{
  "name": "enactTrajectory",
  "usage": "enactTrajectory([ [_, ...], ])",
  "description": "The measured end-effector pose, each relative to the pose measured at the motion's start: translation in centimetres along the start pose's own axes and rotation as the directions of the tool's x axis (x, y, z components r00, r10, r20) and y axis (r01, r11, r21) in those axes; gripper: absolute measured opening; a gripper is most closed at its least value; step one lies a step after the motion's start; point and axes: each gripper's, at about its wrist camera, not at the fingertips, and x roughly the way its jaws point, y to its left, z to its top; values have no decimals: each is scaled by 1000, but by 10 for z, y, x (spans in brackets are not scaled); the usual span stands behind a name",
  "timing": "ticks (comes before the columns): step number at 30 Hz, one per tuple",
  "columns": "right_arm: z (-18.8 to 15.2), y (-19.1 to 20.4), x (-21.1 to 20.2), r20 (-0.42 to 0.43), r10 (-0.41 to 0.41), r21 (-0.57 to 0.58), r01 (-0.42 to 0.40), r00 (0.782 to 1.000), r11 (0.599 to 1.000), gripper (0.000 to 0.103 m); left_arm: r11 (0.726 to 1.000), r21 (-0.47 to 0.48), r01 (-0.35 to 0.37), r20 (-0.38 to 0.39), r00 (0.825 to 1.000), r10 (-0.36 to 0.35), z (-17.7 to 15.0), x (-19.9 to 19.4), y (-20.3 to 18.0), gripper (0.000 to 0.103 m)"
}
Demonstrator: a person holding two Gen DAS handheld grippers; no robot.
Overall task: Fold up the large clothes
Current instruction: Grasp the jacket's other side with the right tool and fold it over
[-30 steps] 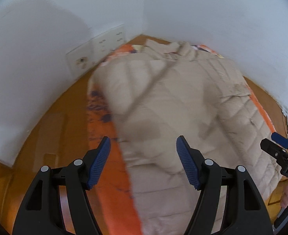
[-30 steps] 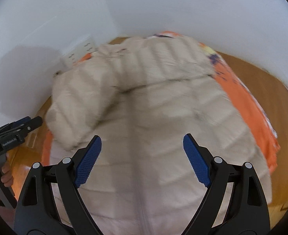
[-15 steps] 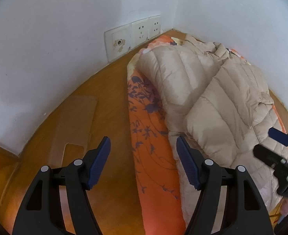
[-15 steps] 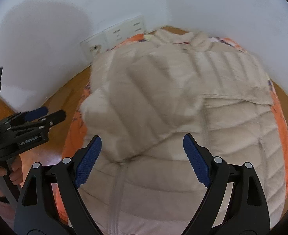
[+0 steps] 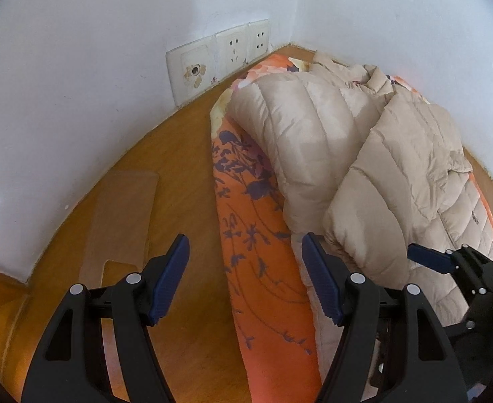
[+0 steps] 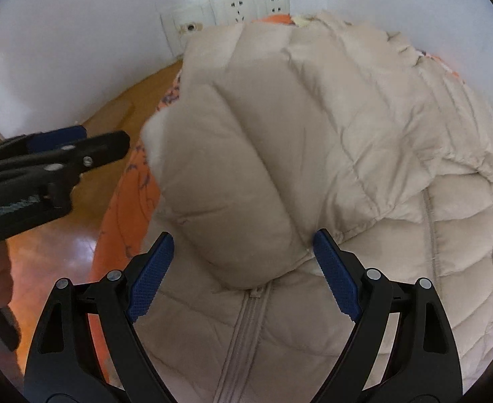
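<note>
A beige quilted jacket (image 6: 330,141) lies on an orange floral quilt (image 5: 259,268) spread over the wooden floor (image 5: 179,174), its collar toward the wall sockets (image 5: 233,50). One sleeve (image 6: 233,181) is folded across the chest. The left claw (image 5: 244,277) hovers with jaws apart over the quilt's edge beside the jacket, holding nothing. The right claw (image 6: 243,273) gapes empty above the zipper (image 6: 246,329).
</note>
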Motion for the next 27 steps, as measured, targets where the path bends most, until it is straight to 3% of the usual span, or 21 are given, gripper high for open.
enactTrajectory([
  [2, -2, 0, 2, 3, -8, 2, 8, 1000, 1000, 76, 1000, 9, -8, 0, 1000, 8, 0, -1, -1, 68],
  [7, -3, -9, -3, 9, 1, 28, -1, 1000, 1000, 30, 1000, 16, -23, 4, 1000, 23, 2, -3, -1, 68],
  [8, -2, -11, -5, 11, 3, 37, -3, 1000, 999, 27, 1000, 16, -25, 3, 1000, 24, 1, -3, -1, 68],
  [16, -4, -34, -57, 114, 6, 73, -14, 993, 997, 22, 998, 49, -31, 15, 999, 31, 5, -17, -19, 68],
  [27, 13, -89, -120, 247, 13, 157, -53, 969, 986, 21, 996, 85, -15, 102, 995, 7, 15, -49, -68, 68],
])
